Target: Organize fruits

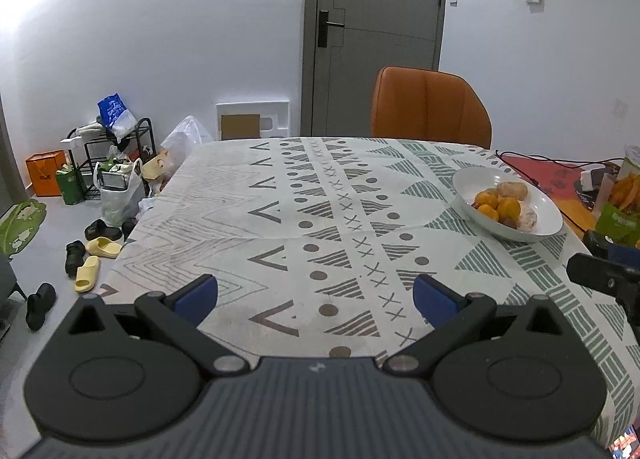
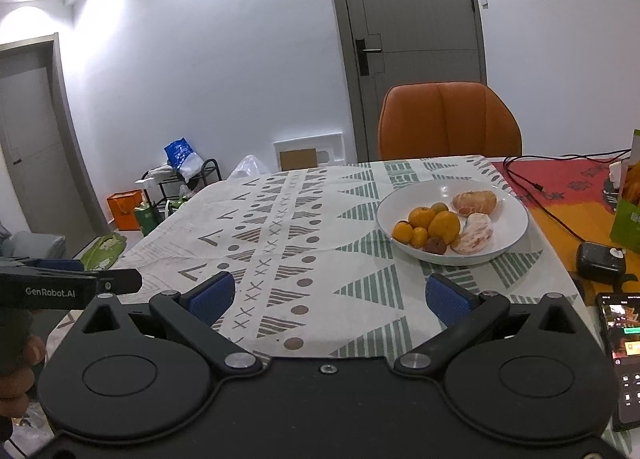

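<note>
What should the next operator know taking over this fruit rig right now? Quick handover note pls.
Left hand-held gripper: open, empty, above the patterned tablecloth, short of the fruit.
Right hand-held gripper: open, empty, nearer the white plate.
Fruit: all on the plate, to the right of the table's middle. Several small oranges, two peeled citrus pieces, one small dark fruit.
Done: everything already sits on the plate; no fruit visible loose on the cloth.
Left: unclear what sorting is wanted; no second container in view. Nothing is gripped yet.
</note>
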`<act>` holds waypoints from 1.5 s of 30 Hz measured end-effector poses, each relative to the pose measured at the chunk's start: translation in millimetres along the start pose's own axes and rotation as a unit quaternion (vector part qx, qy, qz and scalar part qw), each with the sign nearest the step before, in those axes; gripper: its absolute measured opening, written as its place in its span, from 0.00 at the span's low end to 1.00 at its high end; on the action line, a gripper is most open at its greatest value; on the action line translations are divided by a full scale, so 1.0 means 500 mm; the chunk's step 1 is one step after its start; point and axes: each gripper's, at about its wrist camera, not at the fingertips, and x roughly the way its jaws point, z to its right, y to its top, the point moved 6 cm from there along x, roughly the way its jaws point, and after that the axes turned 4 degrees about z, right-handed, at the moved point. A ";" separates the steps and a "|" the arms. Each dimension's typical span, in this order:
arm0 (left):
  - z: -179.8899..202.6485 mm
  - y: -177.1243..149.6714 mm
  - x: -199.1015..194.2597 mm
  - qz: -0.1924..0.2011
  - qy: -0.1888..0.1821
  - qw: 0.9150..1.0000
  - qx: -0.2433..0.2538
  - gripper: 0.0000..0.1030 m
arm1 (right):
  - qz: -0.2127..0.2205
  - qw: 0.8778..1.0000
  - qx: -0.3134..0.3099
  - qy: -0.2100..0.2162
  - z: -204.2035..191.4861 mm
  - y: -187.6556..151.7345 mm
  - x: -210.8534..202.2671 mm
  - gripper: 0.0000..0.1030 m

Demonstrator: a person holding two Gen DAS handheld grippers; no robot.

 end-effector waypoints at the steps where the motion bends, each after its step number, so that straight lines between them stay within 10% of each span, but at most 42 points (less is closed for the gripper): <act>1: 0.000 0.001 0.000 0.000 0.001 1.000 0.000 1.00 | 0.000 1.000 -0.001 0.000 0.000 0.000 0.001 1.00; 45: 0.006 0.012 -0.017 0.007 -0.006 1.000 0.002 1.00 | 0.003 1.000 -0.001 0.005 -0.004 0.009 -0.005 1.00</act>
